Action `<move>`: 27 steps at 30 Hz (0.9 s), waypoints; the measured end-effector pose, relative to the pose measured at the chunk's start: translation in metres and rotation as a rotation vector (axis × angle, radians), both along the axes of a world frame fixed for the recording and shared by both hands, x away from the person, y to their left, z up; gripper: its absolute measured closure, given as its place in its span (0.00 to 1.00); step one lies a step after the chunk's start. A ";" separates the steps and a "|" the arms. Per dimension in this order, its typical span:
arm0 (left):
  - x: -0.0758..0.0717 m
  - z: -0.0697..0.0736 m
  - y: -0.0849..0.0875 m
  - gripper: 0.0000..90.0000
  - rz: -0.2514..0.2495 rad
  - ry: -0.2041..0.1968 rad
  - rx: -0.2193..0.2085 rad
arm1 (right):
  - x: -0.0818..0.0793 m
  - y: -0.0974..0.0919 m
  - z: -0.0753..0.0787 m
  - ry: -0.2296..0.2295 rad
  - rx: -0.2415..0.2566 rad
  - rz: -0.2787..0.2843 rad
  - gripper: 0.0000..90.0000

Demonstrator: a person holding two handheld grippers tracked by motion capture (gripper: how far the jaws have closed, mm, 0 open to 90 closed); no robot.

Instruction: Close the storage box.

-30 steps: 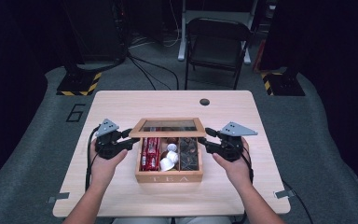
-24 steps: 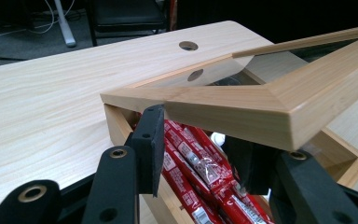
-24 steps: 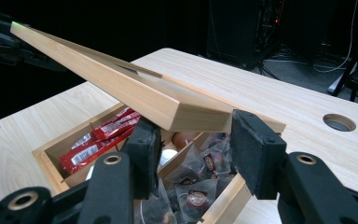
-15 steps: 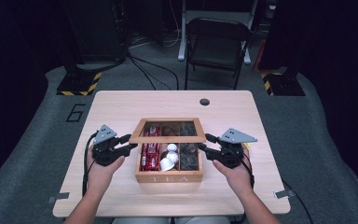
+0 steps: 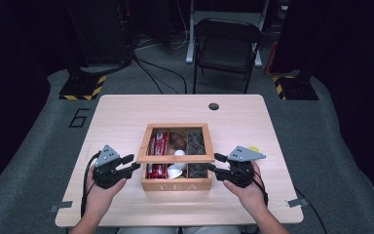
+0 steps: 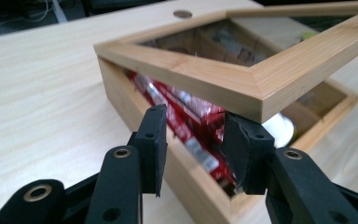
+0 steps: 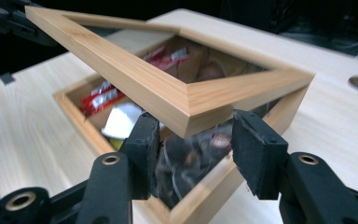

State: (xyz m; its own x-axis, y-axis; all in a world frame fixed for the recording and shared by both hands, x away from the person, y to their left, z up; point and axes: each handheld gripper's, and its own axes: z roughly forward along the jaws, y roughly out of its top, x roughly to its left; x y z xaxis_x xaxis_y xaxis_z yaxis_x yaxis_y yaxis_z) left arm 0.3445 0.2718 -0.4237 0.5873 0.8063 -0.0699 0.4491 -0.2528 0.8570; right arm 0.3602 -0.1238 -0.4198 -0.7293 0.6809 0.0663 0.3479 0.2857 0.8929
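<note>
Both grippers had their jaws spread wide and weren't gripping anything. The left gripper sat just off the left side of the tea box, and in its own view the front left corner of the raised lid hung right above the gap between its pads, can't tell if it touched. The right gripper mirrored that on the right side, with the lid's other front corner above its open jaws.

The table was light wood with a round hole near the far edge. Behind it were a dark folding chair, grey floor and cables.

The box sat mid-table, "TEA" on its front, lid frame propped up at the front. Inside were red packets on the left, something white in the middle, and dark packets on the right.
</note>
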 end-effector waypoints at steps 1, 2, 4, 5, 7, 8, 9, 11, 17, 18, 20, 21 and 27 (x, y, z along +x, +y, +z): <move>-0.001 -0.003 0.001 0.67 0.000 0.004 0.006 | -0.001 0.000 -0.004 0.011 -0.008 0.007 0.57; -0.003 -0.007 0.002 0.67 0.003 0.012 0.007 | -0.002 0.000 -0.007 0.020 -0.014 0.008 0.57; -0.003 -0.011 0.004 0.67 0.008 0.030 -0.002 | -0.003 0.000 -0.014 0.040 -0.018 0.011 0.57; -0.003 -0.015 0.005 0.67 0.013 0.045 -0.017 | -0.003 0.000 -0.016 0.048 -0.020 0.013 0.56; -0.003 -0.019 0.006 0.67 0.014 0.053 -0.016 | -0.004 0.001 -0.020 0.057 -0.033 0.019 0.56; -0.002 -0.021 0.006 0.67 0.014 0.056 -0.010 | -0.005 0.001 -0.023 0.051 -0.045 0.027 0.56; -0.002 -0.024 0.006 0.67 0.014 0.060 -0.006 | -0.006 0.002 -0.025 0.055 -0.055 0.025 0.56; -0.001 -0.027 0.006 0.67 0.016 0.074 -0.002 | -0.006 0.003 -0.029 0.065 -0.061 0.033 0.55; 0.001 -0.030 0.009 0.65 0.017 0.078 -0.043 | -0.006 0.006 -0.040 0.105 -0.116 0.060 0.54; 0.002 -0.031 0.009 0.64 0.009 0.087 -0.042 | -0.006 0.007 -0.042 0.112 -0.129 0.064 0.54; 0.002 -0.031 0.008 0.64 0.008 0.086 -0.029 | -0.006 0.008 -0.044 0.114 -0.146 0.065 0.54; 0.002 -0.032 0.007 0.64 0.008 0.080 -0.030 | -0.005 0.008 -0.045 0.120 -0.152 0.069 0.54; 0.004 -0.029 0.008 0.61 0.006 0.076 -0.045 | -0.007 0.001 -0.043 0.121 -0.132 0.089 0.51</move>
State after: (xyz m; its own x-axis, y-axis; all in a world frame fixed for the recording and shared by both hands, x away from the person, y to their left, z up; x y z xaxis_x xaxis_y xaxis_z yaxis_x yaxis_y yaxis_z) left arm 0.3487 0.2801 -0.4527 0.5744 0.8047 -0.1504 0.5146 -0.2120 0.8308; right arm 0.3533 -0.1224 -0.4629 -0.7795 0.6224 0.0712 0.4183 0.4325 0.7987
